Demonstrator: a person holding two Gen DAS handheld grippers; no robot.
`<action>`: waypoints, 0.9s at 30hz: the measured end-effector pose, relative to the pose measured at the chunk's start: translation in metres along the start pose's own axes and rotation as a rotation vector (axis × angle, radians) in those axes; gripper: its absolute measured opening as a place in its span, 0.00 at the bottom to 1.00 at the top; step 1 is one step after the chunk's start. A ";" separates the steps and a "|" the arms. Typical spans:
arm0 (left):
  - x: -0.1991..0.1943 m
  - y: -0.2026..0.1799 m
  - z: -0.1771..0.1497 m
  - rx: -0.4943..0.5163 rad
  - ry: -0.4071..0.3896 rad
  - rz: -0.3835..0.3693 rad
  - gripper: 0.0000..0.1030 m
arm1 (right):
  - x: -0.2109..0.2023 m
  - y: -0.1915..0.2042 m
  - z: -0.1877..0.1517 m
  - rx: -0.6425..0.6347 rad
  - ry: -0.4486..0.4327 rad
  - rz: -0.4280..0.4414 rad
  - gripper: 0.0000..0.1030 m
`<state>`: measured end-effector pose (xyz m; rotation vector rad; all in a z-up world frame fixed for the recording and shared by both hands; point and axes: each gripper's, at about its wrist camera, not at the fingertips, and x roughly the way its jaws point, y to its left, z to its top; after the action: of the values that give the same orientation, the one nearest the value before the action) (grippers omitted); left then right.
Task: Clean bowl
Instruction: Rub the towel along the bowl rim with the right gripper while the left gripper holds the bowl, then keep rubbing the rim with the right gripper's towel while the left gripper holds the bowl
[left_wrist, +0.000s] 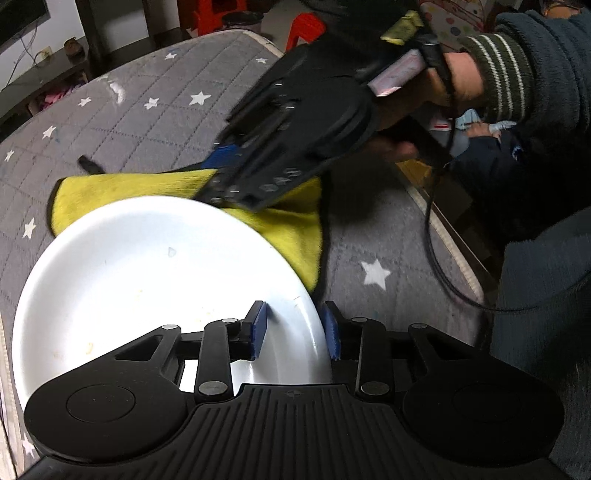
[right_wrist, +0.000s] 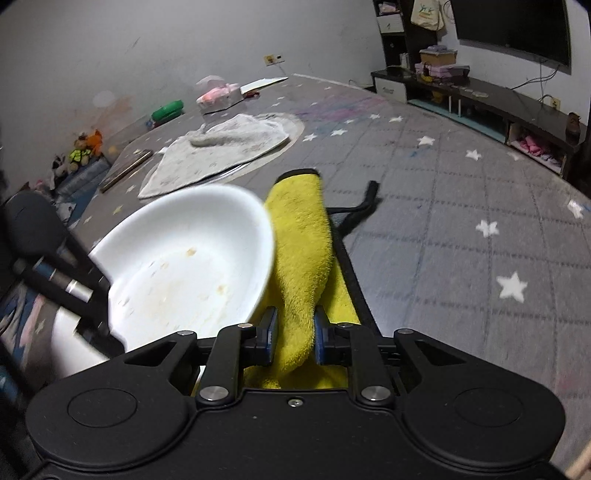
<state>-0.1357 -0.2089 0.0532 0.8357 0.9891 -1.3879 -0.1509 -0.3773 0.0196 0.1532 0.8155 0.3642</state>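
We log a right gripper clamped on a yellow cloth. At ten o'clock of it we list a white bowl, tilted, stained inside, touching the cloth. The left gripper holds the bowl's nine o'clock rim.

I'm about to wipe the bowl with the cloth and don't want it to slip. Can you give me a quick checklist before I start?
1. Left gripper on the bowl rim: ok, one pad inside the wall, one outside.
2. Right gripper holding the cloth: ok, a fold is pinched between the pads.
3. Cloth inside the bowl: not ok, it lies beside and behind the rim.
4. Stains to wipe in sight: ok, brownish marks on the inner wall.
5. Bowl firmly held: cannot tell; its edge looks blurred.
6. Cloth's black strap free of the bowl: ok, it trails on the mat.
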 end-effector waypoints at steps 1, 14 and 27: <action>-0.001 0.000 -0.001 0.001 0.001 -0.001 0.31 | -0.003 0.003 -0.003 -0.005 0.006 0.004 0.21; 0.000 0.005 -0.007 0.018 0.017 -0.013 0.29 | -0.006 0.025 -0.009 -0.186 0.047 0.005 0.21; 0.000 0.006 -0.012 -0.030 0.003 -0.005 0.30 | 0.013 0.005 0.016 -0.197 0.037 0.020 0.26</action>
<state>-0.1301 -0.1973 0.0476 0.8139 1.0126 -1.3733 -0.1321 -0.3675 0.0231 -0.0295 0.8099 0.4651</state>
